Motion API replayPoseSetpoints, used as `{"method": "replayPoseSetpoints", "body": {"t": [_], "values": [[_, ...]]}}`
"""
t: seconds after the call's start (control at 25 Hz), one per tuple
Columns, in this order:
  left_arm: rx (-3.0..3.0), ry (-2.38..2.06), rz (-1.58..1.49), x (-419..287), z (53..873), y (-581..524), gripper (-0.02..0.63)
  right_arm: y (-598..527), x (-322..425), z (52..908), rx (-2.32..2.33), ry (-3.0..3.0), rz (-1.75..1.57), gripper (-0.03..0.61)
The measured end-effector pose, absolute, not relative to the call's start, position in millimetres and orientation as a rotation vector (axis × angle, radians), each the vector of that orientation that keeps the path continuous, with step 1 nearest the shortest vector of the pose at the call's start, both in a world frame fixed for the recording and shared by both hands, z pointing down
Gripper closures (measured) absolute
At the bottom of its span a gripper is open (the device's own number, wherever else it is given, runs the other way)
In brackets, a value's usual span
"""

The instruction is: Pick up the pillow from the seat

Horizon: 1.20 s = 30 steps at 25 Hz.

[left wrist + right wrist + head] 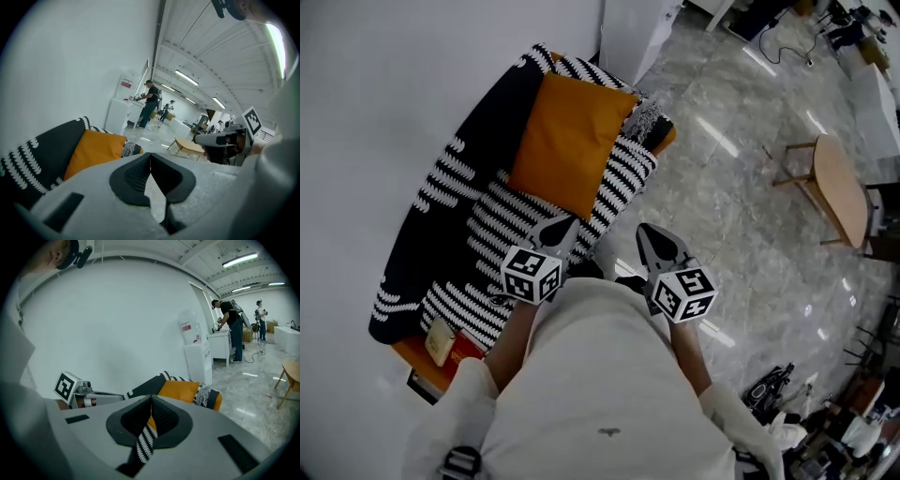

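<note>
An orange pillow (567,141) lies on a seat draped in a black-and-white striped throw (497,230) against the white wall. It also shows in the left gripper view as the pillow (93,149) and in the right gripper view as the pillow (180,390). My left gripper (565,221) hovers shut and empty over the throw, just short of the pillow's near edge. To its right my right gripper (642,229) is shut too, empty, above the seat's edge and the floor.
A small wooden table (839,187) stands on the grey marble floor at the right. A white cabinet (637,33) is beyond the seat. A card and a book (441,342) lie on the seat's near end. People (229,329) stand far off.
</note>
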<state>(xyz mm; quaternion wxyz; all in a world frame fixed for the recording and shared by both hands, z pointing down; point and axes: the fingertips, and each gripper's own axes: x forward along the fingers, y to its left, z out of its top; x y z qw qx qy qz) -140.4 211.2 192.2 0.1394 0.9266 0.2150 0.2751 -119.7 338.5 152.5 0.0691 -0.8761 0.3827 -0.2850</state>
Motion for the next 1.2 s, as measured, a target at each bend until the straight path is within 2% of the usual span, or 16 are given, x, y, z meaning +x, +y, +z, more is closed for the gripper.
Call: {"method": "replayPoseSetpoints", "body": {"t": [0.36,0.88,1.2], "values": [[2.645,0.465,0.794,-127.9,199.0,171.1,0.603,299.4,-85.0,160.6,-2.584,1.267,-0.958,0.571],[2.597,-0.046,0.653,-103.0,196.9,128.7,0.601,236.4,-4.2,162.9,-2.36,1.739,-1.033,0.571],[2.526,-0.3,0.614,-65.8,192.4,157.3,0.601,237.4,59.6,162.9,-2.203,1.977,-1.085,0.571]]}}
